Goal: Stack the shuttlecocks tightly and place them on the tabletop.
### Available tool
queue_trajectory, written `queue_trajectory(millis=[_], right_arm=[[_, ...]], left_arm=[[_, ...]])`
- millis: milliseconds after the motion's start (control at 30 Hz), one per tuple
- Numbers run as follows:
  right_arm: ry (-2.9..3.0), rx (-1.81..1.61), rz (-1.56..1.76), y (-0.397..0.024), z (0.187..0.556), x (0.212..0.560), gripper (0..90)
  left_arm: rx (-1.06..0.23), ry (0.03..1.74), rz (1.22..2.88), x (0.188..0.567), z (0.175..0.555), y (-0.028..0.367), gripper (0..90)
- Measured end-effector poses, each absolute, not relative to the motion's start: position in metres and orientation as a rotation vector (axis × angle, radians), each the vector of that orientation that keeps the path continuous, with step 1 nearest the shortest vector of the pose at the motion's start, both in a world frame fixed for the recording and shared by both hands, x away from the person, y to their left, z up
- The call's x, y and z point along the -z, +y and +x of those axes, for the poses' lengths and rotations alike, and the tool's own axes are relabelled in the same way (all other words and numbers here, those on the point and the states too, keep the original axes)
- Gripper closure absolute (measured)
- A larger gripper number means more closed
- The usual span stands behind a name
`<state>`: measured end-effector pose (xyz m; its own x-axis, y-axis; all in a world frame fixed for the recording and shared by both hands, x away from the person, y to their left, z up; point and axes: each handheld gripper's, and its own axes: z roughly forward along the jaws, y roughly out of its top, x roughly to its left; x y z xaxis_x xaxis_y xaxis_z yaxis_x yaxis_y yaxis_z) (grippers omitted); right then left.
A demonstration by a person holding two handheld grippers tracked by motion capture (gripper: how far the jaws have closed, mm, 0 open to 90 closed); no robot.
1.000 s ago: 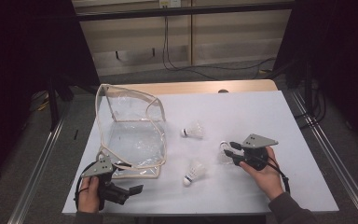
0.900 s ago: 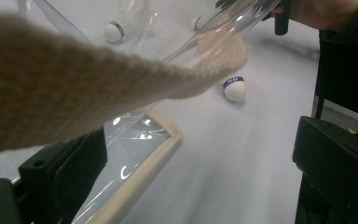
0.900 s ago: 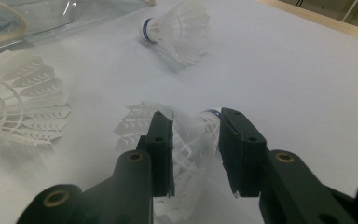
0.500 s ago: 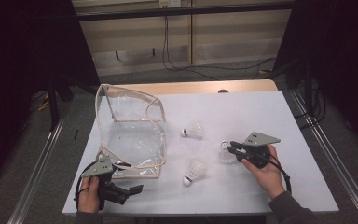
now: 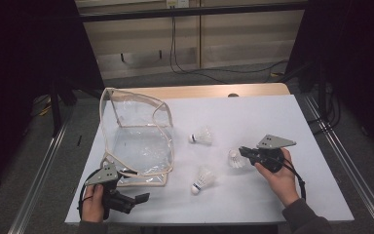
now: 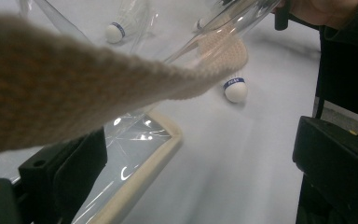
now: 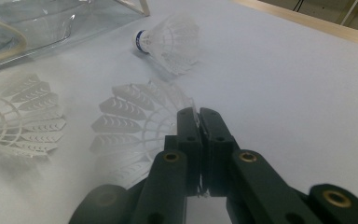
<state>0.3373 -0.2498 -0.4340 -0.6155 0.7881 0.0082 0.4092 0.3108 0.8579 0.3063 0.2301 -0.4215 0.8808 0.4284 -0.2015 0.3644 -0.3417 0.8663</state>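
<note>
1. Your right hand-held gripper [image 5: 242, 150] sits at the right of the table [image 5: 272, 117]. Its jaws have just been closing and now stand pinched together on the skirt rim of the held shuttlecock [image 5: 234, 158].
2. That held shuttlecock [image 7: 135, 126] lies on the table just left of the jaws. In the right gripper view its open skirt faces the gripper and its long axis runs away from the jaws; its cork cannot be made out.
3. The far shuttlecock [image 5: 202, 137] lies near the middle of the table, long axis roughly level across the high view, cork to the left, towards the clear bag [image 5: 136, 139].
4. The near shuttlecock [image 5: 202, 180] lies below it, tilted, cork towards the lower left.
5. Your left hand-held gripper [image 5: 139, 199] rests at the bag's near corner. Its jaws stand apart, and the bag's fabric strap [image 6: 74, 88] crosses above them; contact cannot be confirmed.
6. Against the earlier frames: the right jaws were open beside the shuttlecock; the left gripper, bag and two loose shuttlecocks are unchanged.
</note>
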Motion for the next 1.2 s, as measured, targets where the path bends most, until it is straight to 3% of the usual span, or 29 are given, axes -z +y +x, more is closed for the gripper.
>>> queue_trajectory(millis=[1200], right_arm=[[2.112,-1.359,1.133,-0.257,0.358,0.424,90.0]], left_arm=[[-0.072,0.576,1.956,0.422,0.307,0.230,2.7]])
